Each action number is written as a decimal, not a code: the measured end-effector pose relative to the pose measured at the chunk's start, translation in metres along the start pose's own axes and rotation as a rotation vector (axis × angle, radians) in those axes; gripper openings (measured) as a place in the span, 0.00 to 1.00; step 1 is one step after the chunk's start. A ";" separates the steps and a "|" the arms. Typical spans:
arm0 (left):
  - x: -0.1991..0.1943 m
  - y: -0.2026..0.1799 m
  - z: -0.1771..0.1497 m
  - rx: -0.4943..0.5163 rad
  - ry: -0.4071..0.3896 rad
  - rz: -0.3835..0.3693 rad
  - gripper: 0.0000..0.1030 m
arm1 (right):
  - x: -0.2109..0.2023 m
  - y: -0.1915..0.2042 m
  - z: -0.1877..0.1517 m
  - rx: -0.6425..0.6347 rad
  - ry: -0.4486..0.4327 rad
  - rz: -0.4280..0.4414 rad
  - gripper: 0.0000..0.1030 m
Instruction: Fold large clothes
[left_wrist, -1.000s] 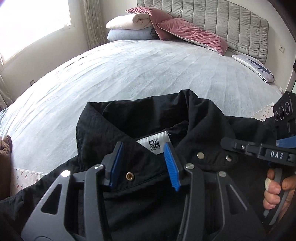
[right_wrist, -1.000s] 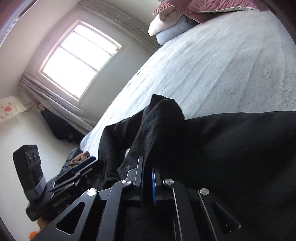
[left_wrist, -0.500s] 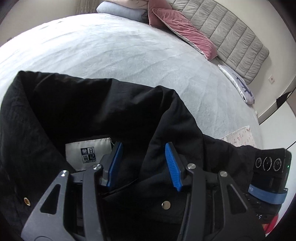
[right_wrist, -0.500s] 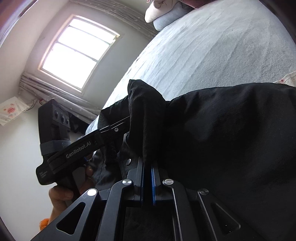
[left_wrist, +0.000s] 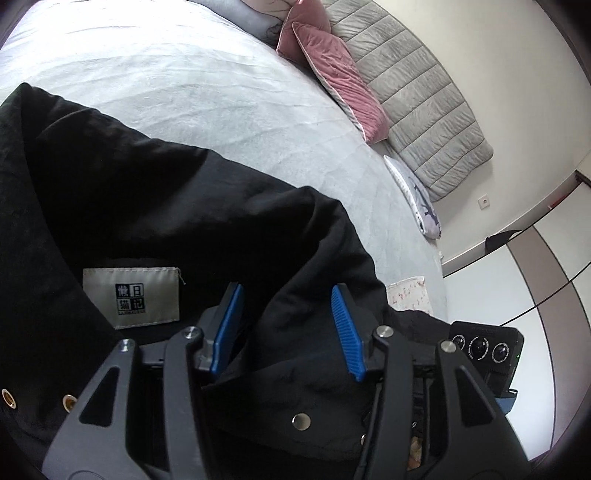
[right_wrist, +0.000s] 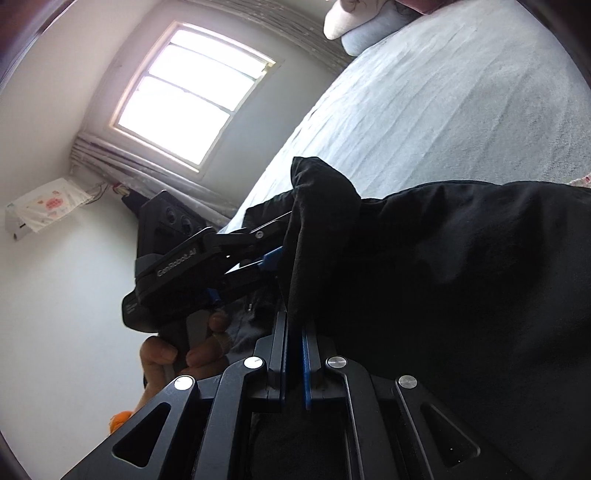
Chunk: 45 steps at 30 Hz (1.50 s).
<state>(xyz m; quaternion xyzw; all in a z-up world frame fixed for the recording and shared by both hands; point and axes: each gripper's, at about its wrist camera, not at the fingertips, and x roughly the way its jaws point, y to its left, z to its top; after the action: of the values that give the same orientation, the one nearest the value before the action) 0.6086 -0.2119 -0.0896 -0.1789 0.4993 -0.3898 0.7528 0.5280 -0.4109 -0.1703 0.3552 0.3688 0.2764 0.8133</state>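
Note:
A black jacket (left_wrist: 147, 206) with snap buttons and a white neck label (left_wrist: 131, 297) lies on the pale bed cover (left_wrist: 184, 74). My left gripper (left_wrist: 286, 288) sits at the collar, to the right of the label. Its jaws are opening, and a fold of collar cloth lies loosely between the blue pads (left_wrist: 347, 332). My right gripper (right_wrist: 294, 321) is shut on an upright edge of the jacket (right_wrist: 443, 258) near the collar. The right wrist view shows the left gripper (right_wrist: 269, 240) reaching into the collar, held by a hand (right_wrist: 162, 354).
Pink cushions (left_wrist: 332, 74) and a grey quilted headboard (left_wrist: 417, 99) stand at the bed's far end, with a patterned pillow (left_wrist: 421, 199) at the side. A window (right_wrist: 192, 107) with curtains is on the far wall. Wide bare cover (right_wrist: 443, 92) stretches beyond the jacket.
The left gripper rolled and slid right along the collar, so the label now lies to its left, and its jaws spread wider. The right gripper stays clamped on the cloth and shifted slightly.

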 end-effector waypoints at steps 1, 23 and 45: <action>-0.002 0.000 -0.001 -0.006 -0.006 -0.019 0.57 | -0.001 0.000 0.000 -0.003 0.001 0.000 0.05; -0.028 -0.075 -0.077 0.700 -0.267 0.198 0.64 | -0.003 -0.021 0.033 0.263 -0.175 0.136 0.05; -0.063 -0.045 -0.046 0.362 -0.402 0.275 0.06 | 0.070 0.003 0.025 0.128 -0.104 -0.100 0.11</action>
<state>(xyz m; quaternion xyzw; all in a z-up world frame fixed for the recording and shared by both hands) 0.5372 -0.1864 -0.0417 -0.0460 0.2824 -0.3239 0.9018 0.5877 -0.3685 -0.1848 0.4012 0.3601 0.1924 0.8200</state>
